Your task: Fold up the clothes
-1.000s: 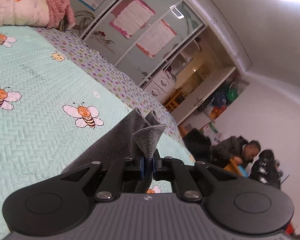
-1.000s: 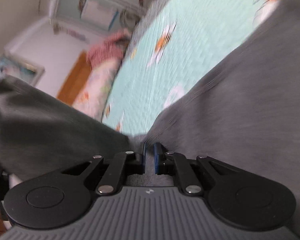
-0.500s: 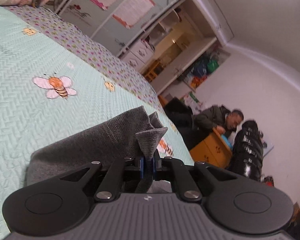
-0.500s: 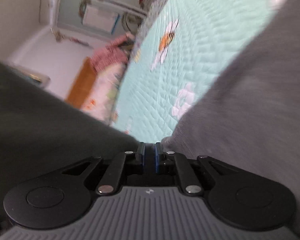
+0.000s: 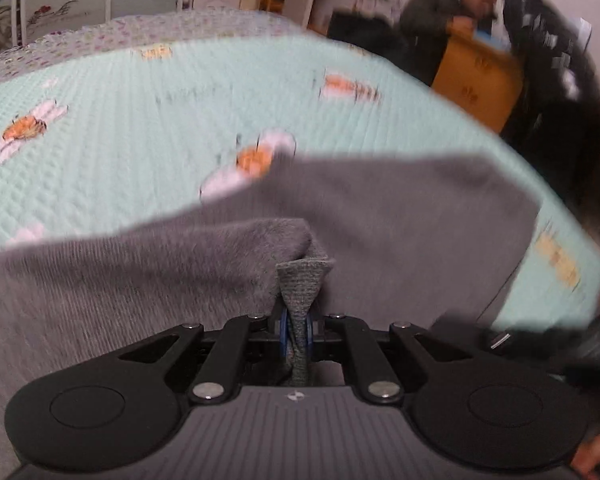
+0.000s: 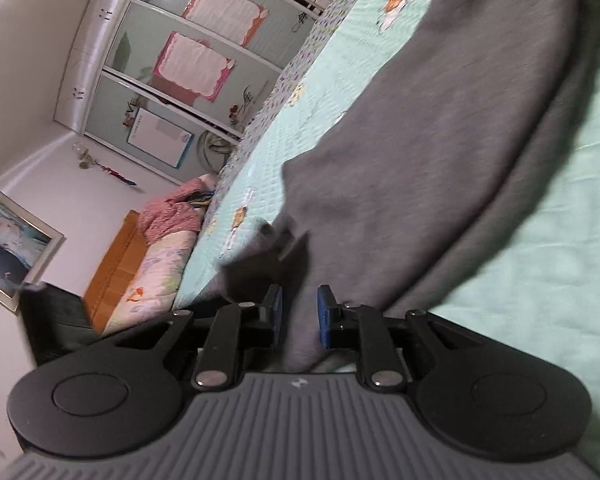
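Grey garment (image 5: 400, 216) lies spread on the bed (image 5: 120, 128), one layer doubled over another. Left tool (image 5: 296, 334) pinches a bunched corner of it tight. Right tool (image 6: 298, 316) jaws opening, cloth between the pads but no longer pressed. Risk: with one side let go while the left hand pulls, the top layer could drag askew and spoil the fold.

Soft, even indoor light fills both views, without harsh glare. The left wrist view is smeared by motion blur across the bedspread (image 5: 100, 152) and the grey garment (image 5: 400, 208). Fisheye distortion bends the wardrobe (image 6: 172, 64); a dark shadow pools under the cloth.
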The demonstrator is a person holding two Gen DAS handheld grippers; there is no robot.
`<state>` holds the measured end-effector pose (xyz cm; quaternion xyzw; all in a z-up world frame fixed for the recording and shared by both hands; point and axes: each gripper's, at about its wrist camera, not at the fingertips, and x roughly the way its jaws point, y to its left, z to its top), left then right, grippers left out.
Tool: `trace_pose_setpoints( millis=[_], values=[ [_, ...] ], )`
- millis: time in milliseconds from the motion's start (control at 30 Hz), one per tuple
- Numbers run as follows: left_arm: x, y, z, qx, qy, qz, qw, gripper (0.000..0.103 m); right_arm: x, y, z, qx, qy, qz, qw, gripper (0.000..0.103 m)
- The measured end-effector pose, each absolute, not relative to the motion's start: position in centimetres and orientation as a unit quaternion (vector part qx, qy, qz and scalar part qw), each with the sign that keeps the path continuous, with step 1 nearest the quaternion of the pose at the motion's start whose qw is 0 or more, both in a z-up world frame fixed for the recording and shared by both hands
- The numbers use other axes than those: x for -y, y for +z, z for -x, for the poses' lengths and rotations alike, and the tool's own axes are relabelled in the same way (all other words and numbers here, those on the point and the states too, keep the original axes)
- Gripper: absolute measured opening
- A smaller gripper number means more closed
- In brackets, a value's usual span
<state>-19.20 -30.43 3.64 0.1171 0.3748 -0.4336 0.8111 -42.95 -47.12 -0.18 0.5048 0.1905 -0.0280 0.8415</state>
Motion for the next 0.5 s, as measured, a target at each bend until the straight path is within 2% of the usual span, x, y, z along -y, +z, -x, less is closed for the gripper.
trace_pose_setpoints(
  millis=[133,167,233,333,400,467,500],
  values=[
    [30.7,3.5,20.1,-0.35,-0.429,-0.151,0.819,0.014,46.8,-0.9,40.9,-0.194,-0.028,-0.503,0.842,0.021],
    [31.0,3.4,20.1,-0.349,-0.43,-0.154,0.819,0.02,46.8,-1.0,40.0,-0.194,-0.022,-0.503,0.842,0.021],
    [31.3,3.9,21.2,-0.329,-0.441,-0.171,0.817,0.043,46.9,-1.2,38.3,-0.193,-0.011,-0.508,0.84,0.023],
    [31.0,4.8,23.7,-0.271,-0.458,-0.21,0.82,0.06,47.3,-1.7,35.9,-0.191,0.006,-0.543,0.818,0.036],
    [29.7,5.7,24.2,-0.265,-0.455,-0.204,0.825,0.06,47.6,-1.9,34.8,-0.192,0.006,-0.56,0.806,0.039],
    [26.8,7.1,23.9,-0.269,-0.453,-0.142,0.838,0.06,47.8,-1.7,34.4,-0.197,0.004,-0.565,0.801,0.041],
    [24.8,7.6,23.1,-0.269,-0.434,-0.104,0.854,0.062,47.8,-1.5,34.2,-0.2,0.004,-0.567,0.799,0.045]
  ],
)
